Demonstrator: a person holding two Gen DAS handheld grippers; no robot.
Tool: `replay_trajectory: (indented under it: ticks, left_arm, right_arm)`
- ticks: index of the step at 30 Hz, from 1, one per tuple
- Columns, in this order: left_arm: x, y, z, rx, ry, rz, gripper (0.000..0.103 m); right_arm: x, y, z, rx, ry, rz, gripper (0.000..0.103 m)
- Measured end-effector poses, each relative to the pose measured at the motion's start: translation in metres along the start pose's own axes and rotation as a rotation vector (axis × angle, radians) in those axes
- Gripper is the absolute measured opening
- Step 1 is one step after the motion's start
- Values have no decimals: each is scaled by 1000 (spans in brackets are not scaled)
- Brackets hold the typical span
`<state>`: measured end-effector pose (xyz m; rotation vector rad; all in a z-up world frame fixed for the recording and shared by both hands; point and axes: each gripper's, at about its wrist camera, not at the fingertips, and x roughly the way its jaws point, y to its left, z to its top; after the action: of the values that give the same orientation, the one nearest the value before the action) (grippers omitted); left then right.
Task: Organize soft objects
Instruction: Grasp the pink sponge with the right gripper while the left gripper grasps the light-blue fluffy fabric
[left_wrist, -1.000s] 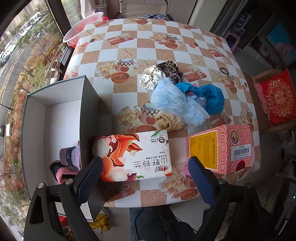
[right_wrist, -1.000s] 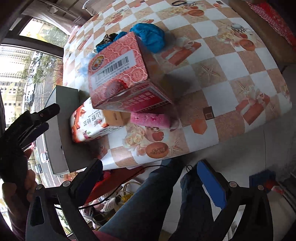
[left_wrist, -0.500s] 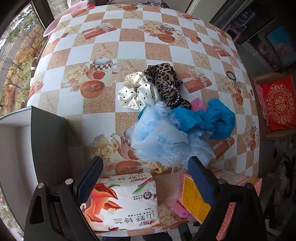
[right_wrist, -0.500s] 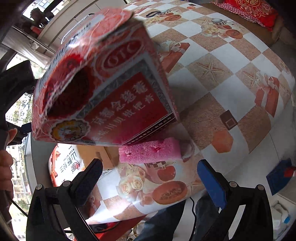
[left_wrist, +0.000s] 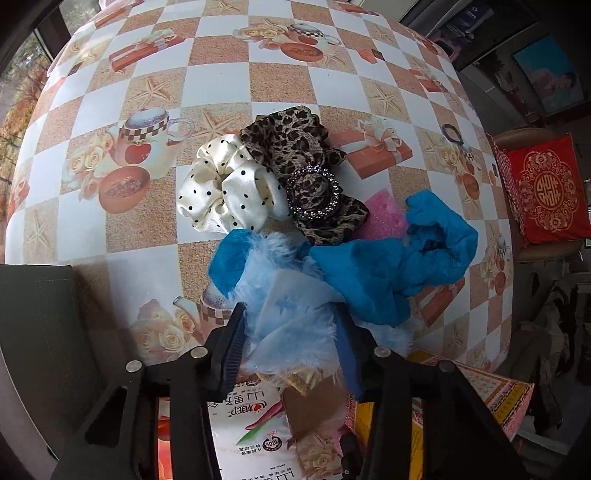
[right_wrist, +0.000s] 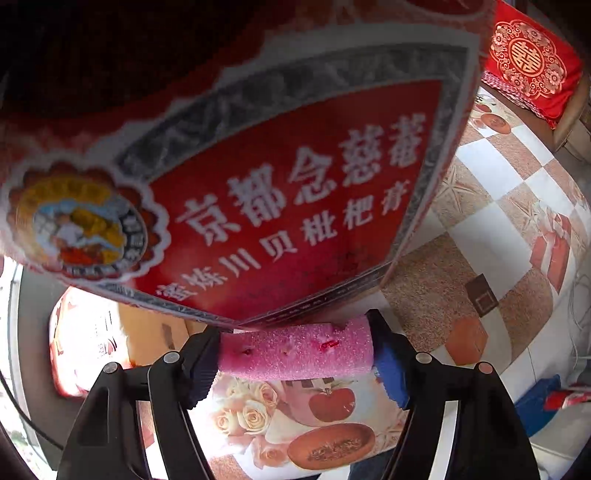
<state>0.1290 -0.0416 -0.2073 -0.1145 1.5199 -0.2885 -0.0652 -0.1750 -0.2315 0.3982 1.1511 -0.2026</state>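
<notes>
A: Item one, left view: what is sitting between the fingers?

B: The left hand-held gripper (left_wrist: 291, 343) has just been closing and is clamping a pale blue fluffy cloth (left_wrist: 291, 314), fringed and fuzzy at the edges, lying on the counter (left_wrist: 221, 85). A deeper blue crinkled cloth (left_wrist: 399, 269) is lying against it and trailing off to the right.

A: Neighbouring soft goods?

B: A cream satin scrunchie with black dots (left_wrist: 229, 192) is touching a leopard-print scrunchie (left_wrist: 299, 155) bearing a rhinestone ring. A pink sponge (left_wrist: 382, 218) is peeking out between the leopard print and the blue cloth.

A: Item two, right view?

B: The right hand-held gripper (right_wrist: 295, 354) has just been closing too, and is pressing on both ends of a pink foam roll (right_wrist: 295, 352), coarse-pored, with small nicks. It is lying on the counter at the foot of a red medicine box (right_wrist: 280, 206), which is looming directly behind it.
</notes>
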Motion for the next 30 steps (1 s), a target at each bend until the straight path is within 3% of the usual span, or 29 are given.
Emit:
replay_trajectory:
  ticks: [3,6,20,30]
  left_arm:
    - [-1,2,2,15,-10,-33,21]
    - [-7,5,2,23,-29,-62,14]
    - [-75,2,-14,153,-164,-64,12]
    - [-107,-7,-18,194,-211,-77,12]
  right_arm:
    - [-7,-7,3,8,13,10,73]
    - [-20,-14,3,-6,20,23,73]
    - [-84,-48,-11,77,46,33,73]
    - [-129,-75,54,145,-52,-16,73]
